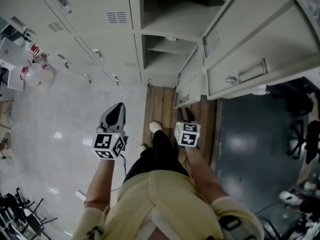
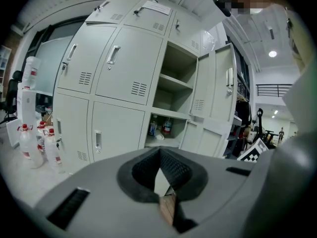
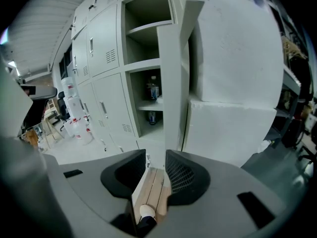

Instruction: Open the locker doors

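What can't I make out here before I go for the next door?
- Bottles on the open shelf: too small to read in either gripper view.
- Whatever is behind the closed doors: hidden by the doors themselves.
- Whether those doors are locked: the handles are too small in the left gripper view.
- Top compartment: in shadow and cut off by the head view's top edge.

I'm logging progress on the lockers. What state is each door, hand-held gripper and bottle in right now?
Upper door of the open column: swung open.
Lower door of the open column: swung open.
Doors of the two left columns: closed.
Left hand-held gripper: shut, empty.
Right hand-held gripper: open, empty.
Floor bottles: upright.
Bottles in the lower compartment: upright.
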